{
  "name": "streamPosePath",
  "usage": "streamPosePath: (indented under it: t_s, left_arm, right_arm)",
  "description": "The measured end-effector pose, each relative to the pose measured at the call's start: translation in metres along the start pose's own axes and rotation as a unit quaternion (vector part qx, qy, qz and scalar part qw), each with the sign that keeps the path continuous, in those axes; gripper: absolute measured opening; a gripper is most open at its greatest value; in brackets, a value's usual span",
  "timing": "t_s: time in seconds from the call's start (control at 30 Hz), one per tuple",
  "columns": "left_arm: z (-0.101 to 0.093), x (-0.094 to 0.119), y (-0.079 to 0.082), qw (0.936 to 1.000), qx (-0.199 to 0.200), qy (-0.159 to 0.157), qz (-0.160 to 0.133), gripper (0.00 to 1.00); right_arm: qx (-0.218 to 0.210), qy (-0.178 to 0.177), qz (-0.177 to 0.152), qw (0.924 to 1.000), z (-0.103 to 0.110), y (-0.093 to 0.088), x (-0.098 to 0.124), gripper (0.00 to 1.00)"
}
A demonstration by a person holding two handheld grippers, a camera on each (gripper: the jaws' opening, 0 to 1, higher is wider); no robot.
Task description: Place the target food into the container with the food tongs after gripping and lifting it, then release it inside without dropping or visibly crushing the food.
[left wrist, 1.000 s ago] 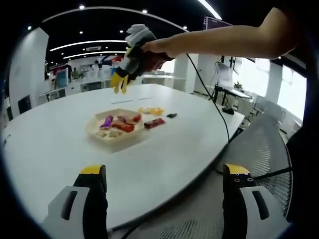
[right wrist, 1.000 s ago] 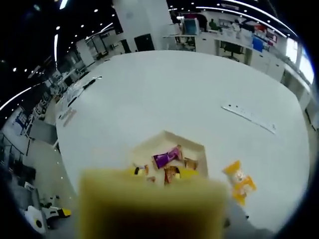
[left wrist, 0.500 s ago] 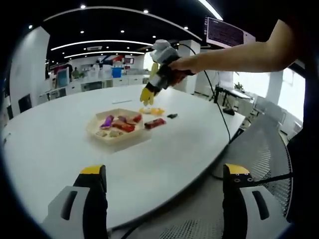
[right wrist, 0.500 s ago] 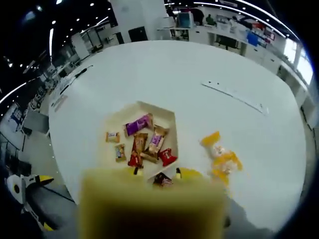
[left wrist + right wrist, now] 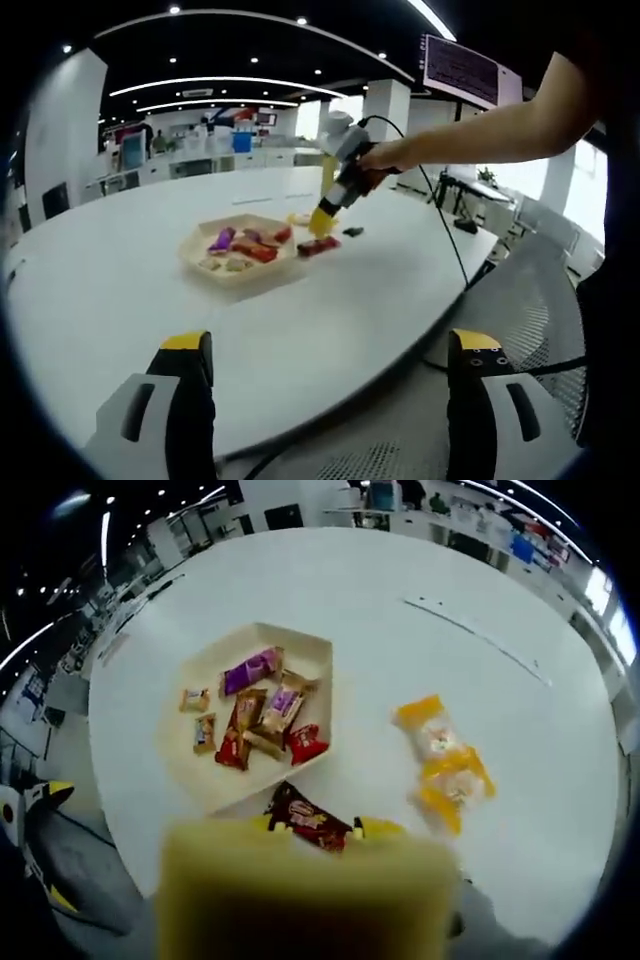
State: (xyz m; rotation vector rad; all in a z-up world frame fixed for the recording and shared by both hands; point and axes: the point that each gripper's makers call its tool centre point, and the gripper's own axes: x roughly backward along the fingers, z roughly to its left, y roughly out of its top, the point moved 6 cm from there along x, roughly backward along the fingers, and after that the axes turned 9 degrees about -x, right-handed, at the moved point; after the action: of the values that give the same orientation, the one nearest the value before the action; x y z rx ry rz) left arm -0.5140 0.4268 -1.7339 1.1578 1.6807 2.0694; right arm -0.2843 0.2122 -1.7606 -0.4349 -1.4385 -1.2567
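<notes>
One dark red wrapped snack bar lies on the white table, lower centre of the right gripper view, just outside the near wall of the tray-like container. In the left gripper view, the same bar sits just right of the container, centre frame, directly below the right gripper. It looks like the target, judging from the yellow tips hovering right above it.

Right gripper: a blurred yellowish block hides most of its jaws in its own view; small yellow tips poke out on both sides of the bar. Cannot tell how wide it stands, nothing visibly held. Left gripper: jaws spread wide apart at bottom of the frame, empty, hanging near the table edge, well away from the food.

Risks, my guess: the bar lies flat and the wrapper looks slick, so the tips could skid off or pinch only the wrapper end, dropping it mid-lift. Squeezing hard would crush it. The container wall is close, so a low lift could catch the rim.

Around: the container holds several wrapped snacks, including a purple one and a small red one. Two yellow packets lie right of centre, apart from the bar. A small dark item lies beyond. Nothing blocks the approach.
</notes>
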Motion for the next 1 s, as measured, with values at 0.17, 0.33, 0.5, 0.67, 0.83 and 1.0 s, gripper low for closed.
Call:
streamPosePath:
  t_s: [0.17,0.33,0.5,0.67,0.83,1.0]
  left_arm:
    - [0.001,0.0,-0.001,1.0,0.002,0.003,0.003,0.94]
    - [0.002,-0.001,-0.001,1.0,0.005,0.006,0.004,0.94]
    - [0.002,-0.001,-0.001,0.9999,0.005,0.008,0.006,0.94]
    - [0.003,-0.001,-0.002,0.9999,0.005,0.008,0.006,0.93]
    - [0.003,-0.001,-0.002,0.9999,0.005,0.009,0.007,0.93]
    - [0.003,-0.001,-0.002,0.9999,0.005,0.01,0.008,0.93]
  right_arm:
    - [0.025,0.0,0.011,0.9996,-0.002,-0.001,-0.008,0.3]
    - [0.041,0.006,0.01,0.9991,-0.004,0.002,-0.01,0.3]
    - [0.077,0.015,0.01,0.9969,-0.004,0.002,-0.011,0.29]
    - [0.111,0.013,0.013,0.9936,-0.008,0.003,-0.012,0.28]
    - [0.174,0.014,0.005,0.9846,-0.001,0.003,-0.015,0.28]
    - [0.2,0.009,0.003,0.9798,0.0,0.005,-0.017,0.28]
